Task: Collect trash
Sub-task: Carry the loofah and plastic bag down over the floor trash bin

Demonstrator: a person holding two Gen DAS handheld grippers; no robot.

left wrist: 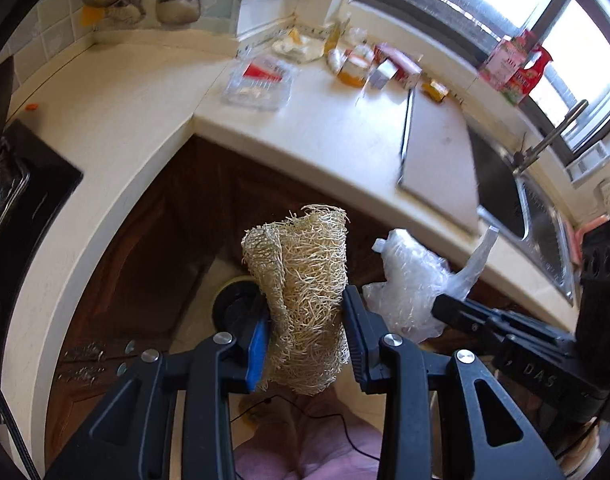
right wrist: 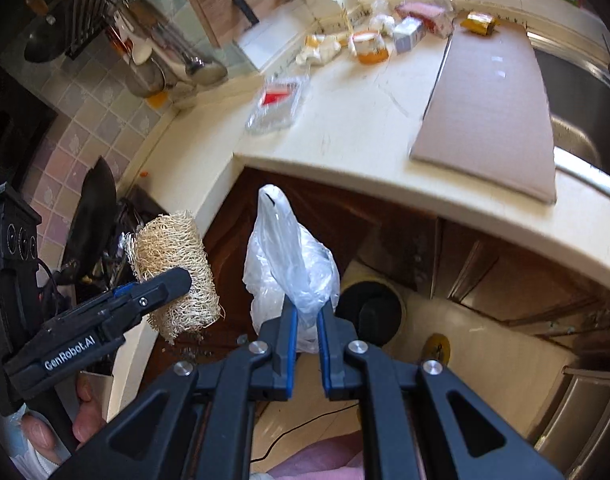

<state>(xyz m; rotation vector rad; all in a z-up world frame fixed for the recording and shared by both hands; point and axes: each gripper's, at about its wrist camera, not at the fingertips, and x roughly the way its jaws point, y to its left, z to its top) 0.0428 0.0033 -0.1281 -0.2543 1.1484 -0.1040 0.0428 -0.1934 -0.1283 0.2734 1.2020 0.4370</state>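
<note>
i have the left gripper (left wrist: 305,320) clamped on a dried loofah scrubber (left wrist: 301,292), its jaws pressing both flanks of the straw-coloured fibre roll, which stands up out of the fingers over the floor in front of the dark wood cabinet doors (left wrist: 153,240). the right gripper (right wrist: 307,320) is pinched nearly closed on a crumpled clear plastic bag (right wrist: 289,264); the blue-lined pads squeeze the bag's lower part and the rest bunches upward with a twisted peak at the top. in the right wrist view the loofah scrubber and the other gripper sit to the left of the bag, apart from it, and a person's fingers (right wrist: 85,412) wrap the handle low on the left. both held pieces hang off the counter's edge, not above the cream countertop (left wrist: 313,136). below them on the pale floor is a round black-lined bin opening with a yellowish rim (right wrist: 369,308), just right of the bag in the right wrist view and partly hidden behind the left finger in the left wrist view. on the countertop farther back lie a clear plastic clamshell tray with a red label (left wrist: 259,84), a cluster of small packets and wrappers (left wrist: 369,64) near the wall, and a flat sheet of cardboard (left wrist: 437,148) beside the steel sink (left wrist: 541,236). the background is smeared with blur.
</note>
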